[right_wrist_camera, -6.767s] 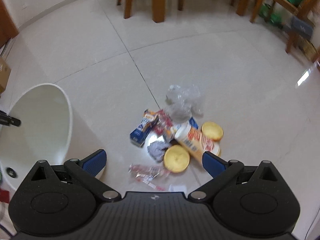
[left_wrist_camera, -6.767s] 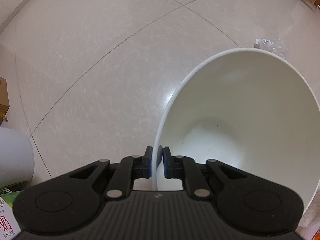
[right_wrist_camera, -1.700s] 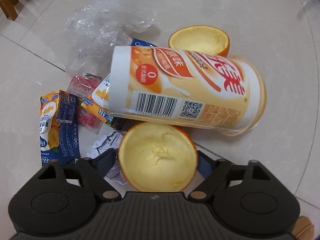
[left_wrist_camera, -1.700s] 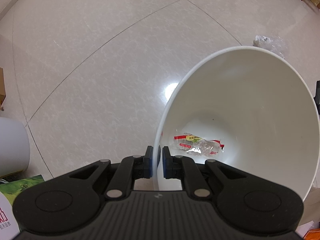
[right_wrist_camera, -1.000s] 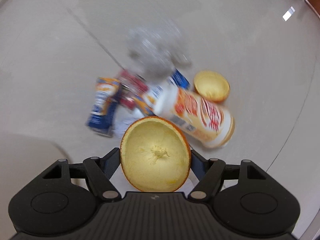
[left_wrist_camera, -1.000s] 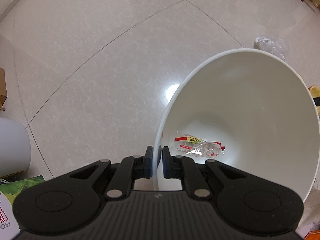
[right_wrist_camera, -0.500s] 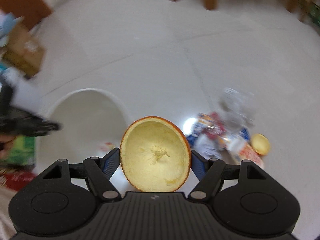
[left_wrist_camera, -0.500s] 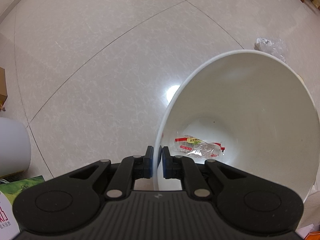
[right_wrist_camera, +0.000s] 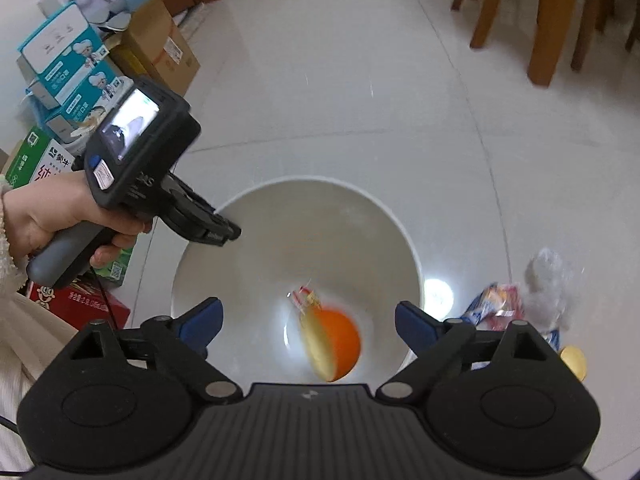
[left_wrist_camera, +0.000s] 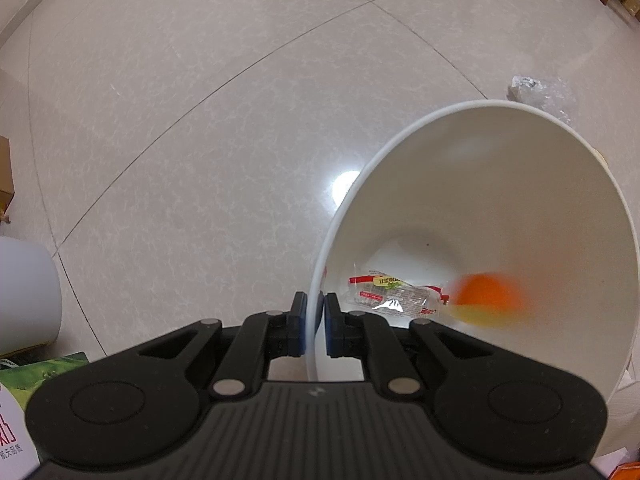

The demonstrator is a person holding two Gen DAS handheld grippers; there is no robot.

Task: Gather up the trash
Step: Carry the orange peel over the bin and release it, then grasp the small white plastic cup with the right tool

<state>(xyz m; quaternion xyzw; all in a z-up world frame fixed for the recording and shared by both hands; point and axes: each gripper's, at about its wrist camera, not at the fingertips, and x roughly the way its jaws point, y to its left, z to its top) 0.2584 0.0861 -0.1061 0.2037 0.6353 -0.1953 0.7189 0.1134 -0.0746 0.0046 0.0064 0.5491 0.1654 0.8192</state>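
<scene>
A white bin [left_wrist_camera: 520, 208] [right_wrist_camera: 256, 256] stands on the tiled floor. My left gripper [left_wrist_camera: 315, 322] is shut on its rim; in the right wrist view the left gripper [right_wrist_camera: 216, 236] is held by a hand over the bin's left edge. My right gripper [right_wrist_camera: 308, 322] hovers above the bin, its jaws opening, nothing between the pads. A blurred orange peel half [right_wrist_camera: 332, 344] [left_wrist_camera: 488, 298] falls inside the bin, free of the fingers. A clear red-printed wrapper [left_wrist_camera: 392, 292] [right_wrist_camera: 305, 295] lies on the bin's bottom.
More trash lies right of the bin: crumpled clear plastic [right_wrist_camera: 550, 284] [left_wrist_camera: 540, 90], colourful wrappers [right_wrist_camera: 496, 306] and another orange peel half [right_wrist_camera: 573, 360]. Boxes [right_wrist_camera: 72, 68] are stacked at the left. Wooden chair legs [right_wrist_camera: 548, 20] stand at the far right.
The right gripper swung from the trash pile over the bin with the orange peel half, then opened; the peel now drops into the bin. The left gripper kept still on the rim.
</scene>
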